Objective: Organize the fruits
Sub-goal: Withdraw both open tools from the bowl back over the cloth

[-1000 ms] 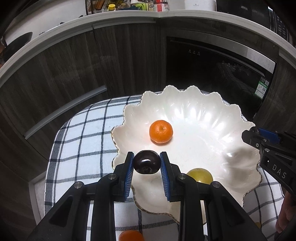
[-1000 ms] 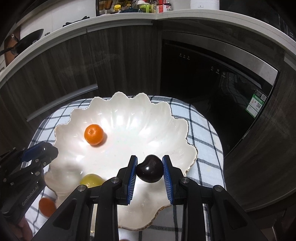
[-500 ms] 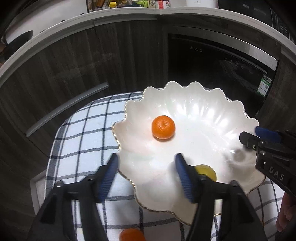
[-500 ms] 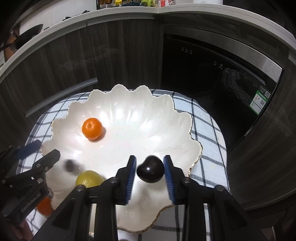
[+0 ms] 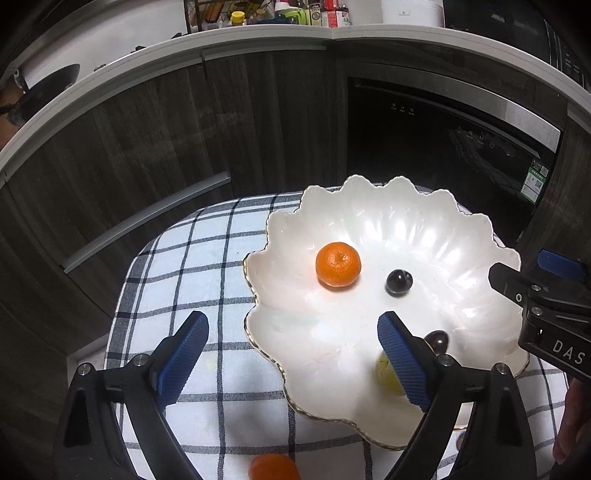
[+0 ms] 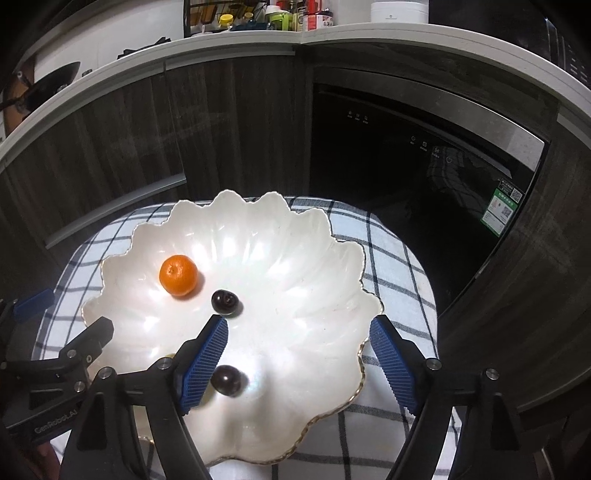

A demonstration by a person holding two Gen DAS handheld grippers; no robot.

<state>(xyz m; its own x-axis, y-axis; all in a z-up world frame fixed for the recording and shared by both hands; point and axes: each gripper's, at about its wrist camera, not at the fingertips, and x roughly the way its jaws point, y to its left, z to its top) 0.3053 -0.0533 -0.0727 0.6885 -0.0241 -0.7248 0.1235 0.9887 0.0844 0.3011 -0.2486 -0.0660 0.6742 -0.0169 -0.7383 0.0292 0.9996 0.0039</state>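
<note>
A white scalloped bowl [image 5: 454,236] [image 6: 295,236] sits on a checked cloth. In it lie an orange mandarin [image 5: 338,264] [image 6: 178,275], two dark cherries, one near the middle [image 5: 399,282] [image 6: 223,302] and one nearer me [image 5: 437,340] [image 6: 227,380], and a yellow-green fruit [image 5: 388,374] partly hidden behind a finger. My left gripper [image 5: 293,358] is open and empty over the bowl's left rim. My right gripper [image 6: 297,360] is open and empty above the bowl's near right part.
A second mandarin [image 5: 273,467] lies on the cloth [image 5: 192,266] outside the bowl, at the near edge. Dark wood cabinets [image 5: 147,147] and a black appliance door [image 6: 406,155] stand behind the small table. A countertop with bottles [image 5: 306,13] runs above.
Both grippers opened and let go of their cherries, the left first, then the right. Both cherries now lie in the bowl. Both grippers have drawn back a little.
</note>
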